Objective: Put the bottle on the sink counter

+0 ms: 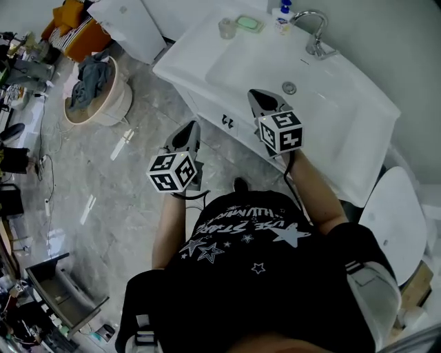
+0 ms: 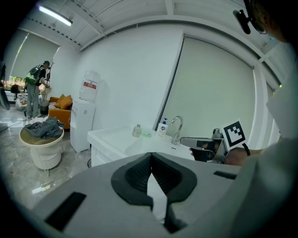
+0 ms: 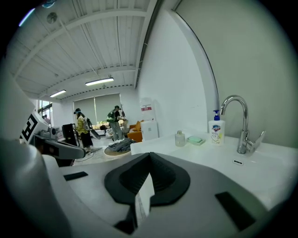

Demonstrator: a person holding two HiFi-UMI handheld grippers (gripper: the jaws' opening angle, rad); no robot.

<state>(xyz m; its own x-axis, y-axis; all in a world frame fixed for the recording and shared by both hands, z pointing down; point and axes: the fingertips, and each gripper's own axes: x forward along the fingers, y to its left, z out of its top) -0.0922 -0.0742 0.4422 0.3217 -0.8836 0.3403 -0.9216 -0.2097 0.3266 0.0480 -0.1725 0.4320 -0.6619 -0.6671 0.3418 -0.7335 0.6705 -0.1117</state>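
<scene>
Left gripper (image 1: 191, 131) being held clenched and empty before the sink counter (image 1: 180, 61), right gripper (image 1: 258, 98) being held clenched and empty over it, pump bottle (image 1: 282, 18) being supported upright beside the tap (image 1: 315, 34)

The right tongs (image 3: 149, 155) are closed, empty, facing a bottle (image 3: 216, 131) beside the faucet (image 3: 241, 139).

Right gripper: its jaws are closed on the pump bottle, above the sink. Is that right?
No. The right gripper is above the sink with jaws closed, but on nothing; the right gripper view shows the pump bottle standing beside the faucet.
</scene>
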